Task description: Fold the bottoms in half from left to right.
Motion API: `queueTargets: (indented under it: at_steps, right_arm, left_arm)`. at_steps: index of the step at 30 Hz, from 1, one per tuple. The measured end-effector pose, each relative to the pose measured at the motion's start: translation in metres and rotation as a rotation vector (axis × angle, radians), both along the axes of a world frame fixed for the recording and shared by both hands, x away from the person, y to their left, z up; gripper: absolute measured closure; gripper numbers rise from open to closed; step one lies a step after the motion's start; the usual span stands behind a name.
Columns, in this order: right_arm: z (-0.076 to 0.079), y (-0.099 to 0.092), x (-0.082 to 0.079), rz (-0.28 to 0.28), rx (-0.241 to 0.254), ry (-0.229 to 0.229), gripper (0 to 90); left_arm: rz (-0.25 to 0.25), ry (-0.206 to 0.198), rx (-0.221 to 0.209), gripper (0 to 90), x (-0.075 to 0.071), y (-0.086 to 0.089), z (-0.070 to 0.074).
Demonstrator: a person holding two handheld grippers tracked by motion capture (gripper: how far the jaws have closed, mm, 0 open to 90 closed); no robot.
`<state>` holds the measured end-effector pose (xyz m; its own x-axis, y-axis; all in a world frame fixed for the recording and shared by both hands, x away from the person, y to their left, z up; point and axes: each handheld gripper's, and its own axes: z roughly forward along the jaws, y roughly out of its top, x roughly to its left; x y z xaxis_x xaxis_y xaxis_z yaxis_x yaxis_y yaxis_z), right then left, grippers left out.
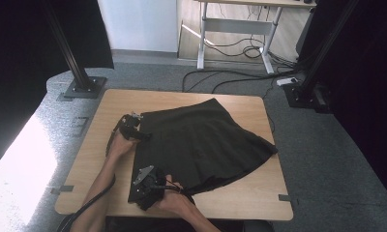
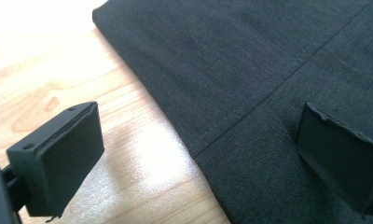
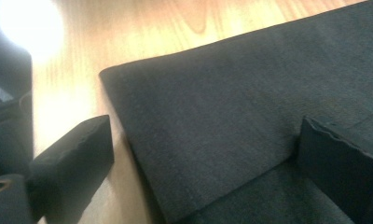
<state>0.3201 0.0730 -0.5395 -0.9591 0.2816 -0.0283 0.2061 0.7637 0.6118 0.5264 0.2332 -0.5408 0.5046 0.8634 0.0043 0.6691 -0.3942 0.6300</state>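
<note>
**Wooden worktop, one dark garment**

Pale wood-grain worktop [image 1: 240, 193], rectangular with rounded corners, standing on grey carpeted floor [image 1: 327, 145]. Spread flat across its middle: a black pleated skirt [image 1: 206, 140], waistband end toward the left, flared hem reaching almost to the right edge. Bare wood left of the skirt, in a broad strip beyond it along the far edge, and in a narrower strip on the near side. Near-left corner of the skirt folded, lying close to the front edge. Bright glare on the wood beside that fold.
</note>
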Motion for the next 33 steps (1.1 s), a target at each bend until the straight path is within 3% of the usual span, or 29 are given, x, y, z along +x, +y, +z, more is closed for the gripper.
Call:
queueTargets:
  at_steps: [1,4,10,16,17,22,26,33]
  right_arm:
    - [0.002,-0.001,0.002,-0.015,0.001,0.000,14.9]
    - [0.004,-0.001,0.003,-0.026,-0.007,0.001,18.7]
    - [0.007,-0.005,0.005,-0.094,0.005,-0.013,46.0]
    - [0.008,-0.009,0.007,-0.120,0.010,-0.030,60.2]
    - [0.009,-0.009,0.008,-0.124,0.001,-0.042,65.5]
    - [0.009,-0.009,0.009,-0.130,-0.010,-0.067,74.1]
    - [0.008,-0.010,0.009,-0.122,-0.010,-0.085,76.4]
    - [0.009,-0.011,0.011,-0.116,0.001,-0.056,77.6]
  left_arm:
    - [-0.007,0.011,-0.027,9.9,0.000,0.002,0.000]
    - [-0.019,-0.004,-0.039,12.7,-0.001,0.005,0.000]
    - [-0.040,-0.006,-0.044,28.5,-0.005,0.000,0.003]
    - [-0.051,-0.005,-0.051,37.8,-0.006,-0.001,0.004]
    - [-0.059,-0.002,-0.048,42.6,-0.006,-0.003,0.005]
    - [-0.079,0.011,-0.057,52.9,-0.006,-0.004,0.006]
    - [-0.121,0.028,-0.081,73.6,-0.007,-0.007,0.007]
    - [-0.131,0.024,-0.038,78.5,-0.011,-0.011,0.010]
